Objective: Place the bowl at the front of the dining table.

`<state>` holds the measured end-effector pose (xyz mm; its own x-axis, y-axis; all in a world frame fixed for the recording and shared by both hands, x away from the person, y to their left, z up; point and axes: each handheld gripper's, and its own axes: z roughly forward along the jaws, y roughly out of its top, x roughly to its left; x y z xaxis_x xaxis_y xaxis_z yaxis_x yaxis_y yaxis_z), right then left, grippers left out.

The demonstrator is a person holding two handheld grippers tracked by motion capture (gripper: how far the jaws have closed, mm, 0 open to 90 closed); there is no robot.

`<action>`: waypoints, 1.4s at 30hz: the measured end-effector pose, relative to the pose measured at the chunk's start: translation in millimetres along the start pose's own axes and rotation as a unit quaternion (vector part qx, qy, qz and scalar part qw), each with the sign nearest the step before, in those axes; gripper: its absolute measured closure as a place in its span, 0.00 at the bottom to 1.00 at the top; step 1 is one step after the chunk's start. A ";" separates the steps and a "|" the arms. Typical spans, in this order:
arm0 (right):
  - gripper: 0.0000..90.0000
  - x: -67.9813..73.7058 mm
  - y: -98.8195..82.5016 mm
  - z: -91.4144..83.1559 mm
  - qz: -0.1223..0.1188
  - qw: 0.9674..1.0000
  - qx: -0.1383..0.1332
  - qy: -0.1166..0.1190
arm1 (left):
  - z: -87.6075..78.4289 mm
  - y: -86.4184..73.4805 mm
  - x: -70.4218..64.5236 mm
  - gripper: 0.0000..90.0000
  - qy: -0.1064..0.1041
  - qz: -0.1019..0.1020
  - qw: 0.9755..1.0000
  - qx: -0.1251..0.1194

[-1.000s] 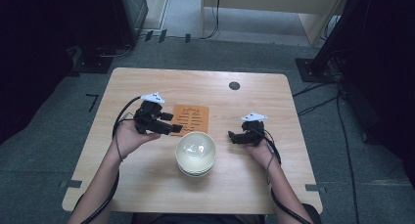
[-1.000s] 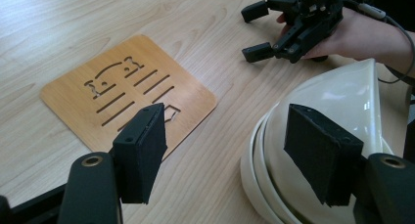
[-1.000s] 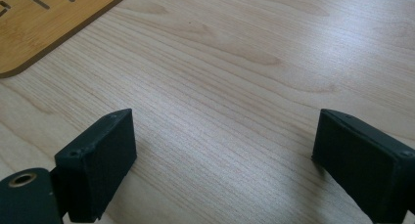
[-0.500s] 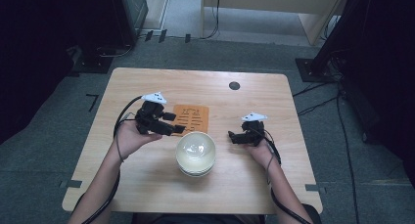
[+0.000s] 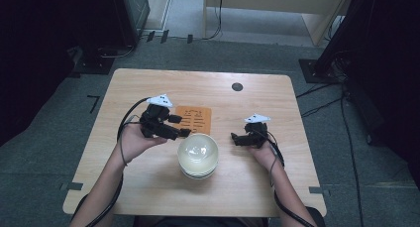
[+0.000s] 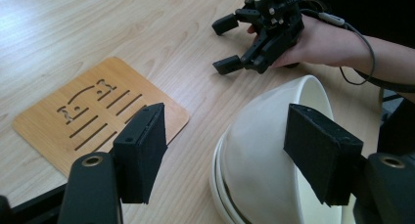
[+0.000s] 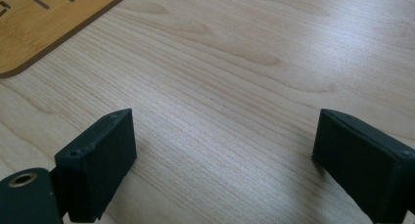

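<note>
The left gripper (image 5: pixel 174 127) stands with its jaws spread, one pad over the bare wood and the other against or just over the rim of the top bowl (image 5: pixel 198 151); whether that pad touches the rim cannot be told, and nothing is pinched. The right gripper (image 5: pixel 238 137) rests on the far side of the bowls, its jaws also spread wide with nothing but wood grain between them. The stack of white bowls sits near the middle of the table (image 5: pixel 148 197), somewhat toward the near edge, just in front of a thin wooden trivet (image 5: pixel 197 119) that lies flat at the centre. A small dark round disc (image 5: pixel 237 86) is set in the tabletop close to the far edge. Around the table lies grey carpet with cables, dark equipment stands to either side and a pale wooden cabinet beyond. The left gripper view shows the slots and face-like cutout in the trivet (image 6: pixel 93 114), the nested rims of the bowls (image 6: pixel 274 150) and the right gripper (image 6: pixel 230 43) in its hand, with its jaws apart. The right gripper view shows the trivet's corner (image 7: pixel 44 23).
</note>
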<state>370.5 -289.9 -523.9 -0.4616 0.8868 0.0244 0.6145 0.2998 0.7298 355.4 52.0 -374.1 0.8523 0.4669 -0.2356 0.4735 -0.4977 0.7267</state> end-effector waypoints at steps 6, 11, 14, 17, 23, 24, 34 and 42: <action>0.09 0.0 0.0 0.0 0.000 1.000 0.000 0.000 | 0.3 1.6 -3.9 0.35 -0.008 0.002 1.000 -0.004; 0.09 0.0 0.0 0.0 0.000 1.000 0.000 0.000 | 3.1 3.2 -10.1 0.35 -0.005 0.014 1.000 0.002; 0.09 0.1 0.0 -0.1 0.001 1.000 0.000 0.000 | 7.0 1.0 -10.1 0.38 -0.009 0.020 1.000 -0.004; 0.09 -0.1 0.0 0.0 0.000 1.000 0.000 0.000 | 9.9 -0.2 -9.1 0.38 -0.010 0.021 1.000 -0.010; 0.09 0.0 0.0 0.0 0.000 1.000 0.000 0.000 | 17.1 -2.2 -8.1 0.35 -0.014 0.019 1.000 -0.005; 0.09 -0.1 0.0 0.0 0.000 1.000 0.000 0.000 | 17.9 -2.9 -8.3 0.37 -0.019 0.023 1.000 -0.007; 0.09 -0.1 0.0 0.0 0.000 1.000 0.000 0.000 | 31.4 -7.2 -8.2 0.39 -0.014 0.019 1.000 0.013; 0.09 -0.1 0.0 0.0 0.000 1.000 0.000 0.000 | 40.3 -10.2 -11.7 0.50 -0.024 0.033 0.999 0.017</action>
<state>370.5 -290.0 -523.9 -0.4623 0.8864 0.0242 0.6140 0.3003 0.7299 349.5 22.2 -404.8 0.8914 0.3969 -0.2186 0.4220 -0.5516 0.7194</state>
